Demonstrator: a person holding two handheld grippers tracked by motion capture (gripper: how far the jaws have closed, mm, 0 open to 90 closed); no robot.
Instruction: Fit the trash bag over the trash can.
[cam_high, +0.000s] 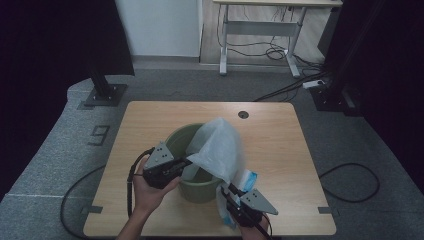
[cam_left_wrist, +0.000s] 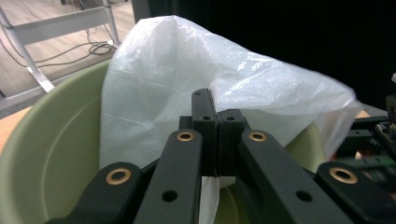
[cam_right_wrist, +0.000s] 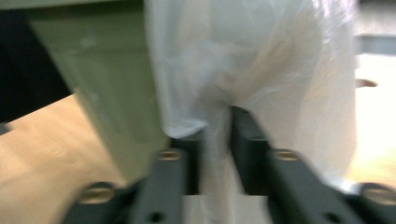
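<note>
- Nearest us, at the table's front edge, our right hand (cam_high: 252, 231) holds the right gripper (cam_high: 231, 192). Its jaws are clamped on a hanging fold of the white plastic bag (cam_high: 218, 146), just outside the front right of the green bucket (cam_high: 176, 137).
- In the right gripper view the picture is blurred, yet we see the bag (cam_right_wrist: 243, 65) pinched in the narrow slot between the two jaws, with the bucket's wall (cam_right_wrist: 107, 79) just to the left.
- A little farther in, our left hand (cam_high: 147, 192) holds the left gripper (cam_high: 187, 161) over the bucket's near left rim. Its jaws are closed on the bag's edge.
- In the left gripper view we see those jaws pressed together with the thin plastic (cam_left_wrist: 196, 79) caught between them, billowing up above the bucket's pale green inside (cam_left_wrist: 56, 149).
- The bag rises in a loose peak over the bucket's right half, partly inside it and partly draped over the front rim.
- The bucket stands near the middle of the wooden table (cam_high: 280, 145).
- Beyond the table lie grey carpet (cam_high: 200, 87) and a desk frame (cam_high: 260, 30) with loose cables.
</note>
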